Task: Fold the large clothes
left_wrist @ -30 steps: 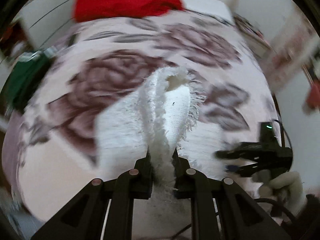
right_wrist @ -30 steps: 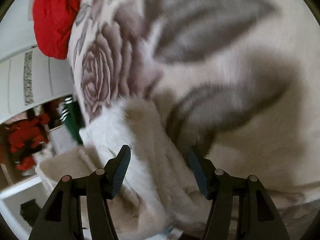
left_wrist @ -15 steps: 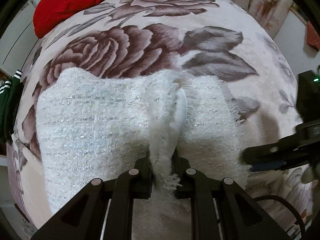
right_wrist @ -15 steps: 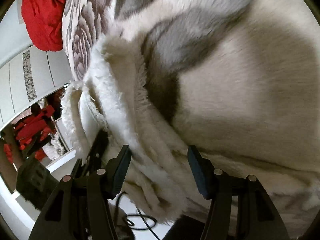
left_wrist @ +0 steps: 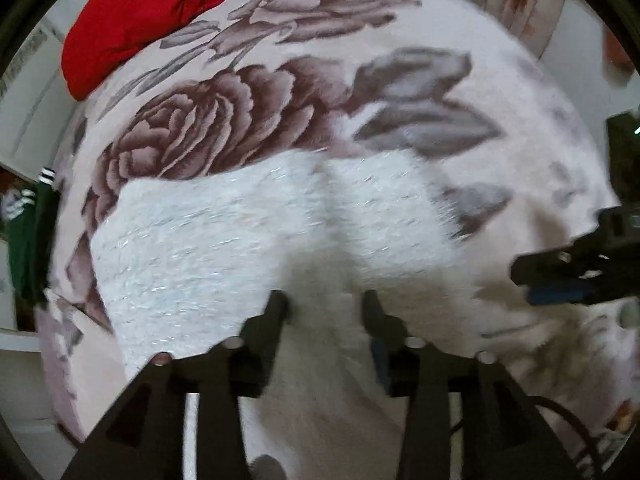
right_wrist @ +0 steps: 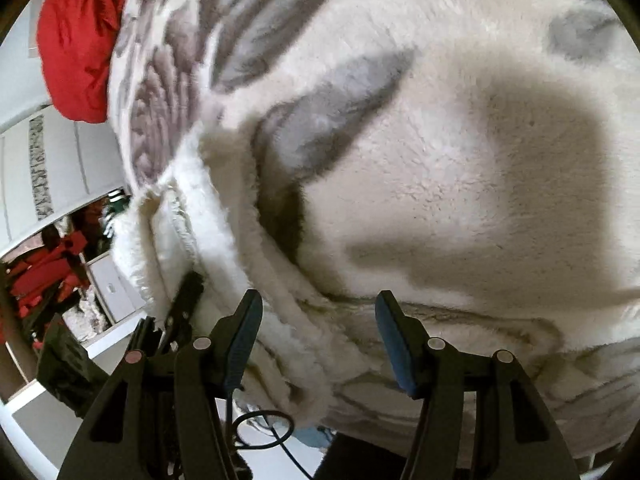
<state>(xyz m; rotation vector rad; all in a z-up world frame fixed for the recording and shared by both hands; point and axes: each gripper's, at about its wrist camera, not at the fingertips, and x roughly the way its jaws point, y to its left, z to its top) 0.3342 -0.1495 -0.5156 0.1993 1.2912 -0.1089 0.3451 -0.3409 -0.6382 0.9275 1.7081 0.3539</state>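
**Inspector:** Bedding with a rose print [left_wrist: 208, 136] is recorded as the working surface; it covers nearly the whole of both views. How do the jaws stand?

**Assessor:** The left gripper [left_wrist: 324, 308] is seen with its jaws parted; they have just been opening, and the white fuzzy garment [left_wrist: 240, 240] lies under and between them, with no pad seen pressing on it. The right gripper [right_wrist: 318, 316] is likewise held apart, over a rolled white fringe of the garment's edge [right_wrist: 224, 216], nothing clamped.

**Inspector:** And the bearing of the garment from the jaws?

**Assessor:** From the left jaws it is spread directly ahead and to the left, its long axis running across that view. The left gripper is judged the nearer to the flat body of the garment; the right gripper [left_wrist: 568, 276] is noted off the garment's right end, over bare blanket.

**Inspector:** Surroundings and obstructions?

**Assessor:** A red cloth [left_wrist: 148, 20] is heaped at the far edge, well apart. A green striped item [left_wrist: 28, 232] hangs beyond the left side. A cable [right_wrist: 260, 428] is seen on the floor below the bed edge. Nothing is found lying across the garment itself.
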